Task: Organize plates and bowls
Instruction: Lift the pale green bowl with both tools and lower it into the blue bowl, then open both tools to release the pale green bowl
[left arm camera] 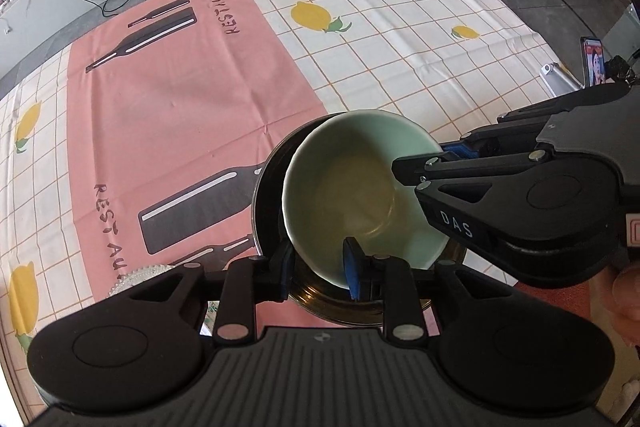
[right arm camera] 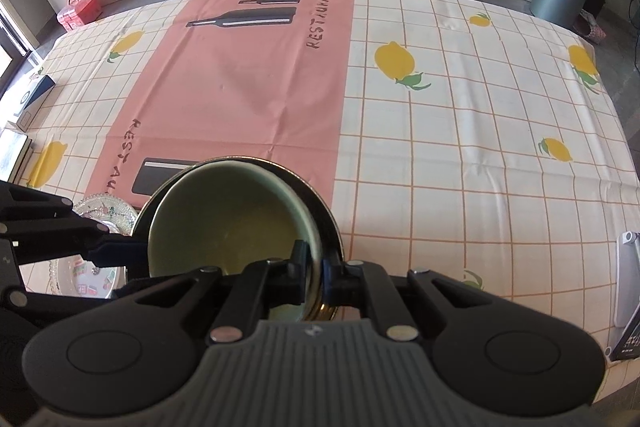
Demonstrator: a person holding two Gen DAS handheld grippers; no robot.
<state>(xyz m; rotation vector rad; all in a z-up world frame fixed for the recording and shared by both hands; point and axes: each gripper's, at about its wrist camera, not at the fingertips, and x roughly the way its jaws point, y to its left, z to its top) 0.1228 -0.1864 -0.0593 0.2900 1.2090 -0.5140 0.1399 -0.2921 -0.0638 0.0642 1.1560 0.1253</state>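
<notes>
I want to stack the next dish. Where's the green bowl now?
The green bowl sits in the dark bowl on the pink cloth panel, low centre in both views.

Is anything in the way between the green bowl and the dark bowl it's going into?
No, nothing visible is. The green bowl already sits tilted inside the dark bowl. The right gripper pinches the green bowl's rim, and the left gripper straddles the rim with its jaws apart.
</notes>
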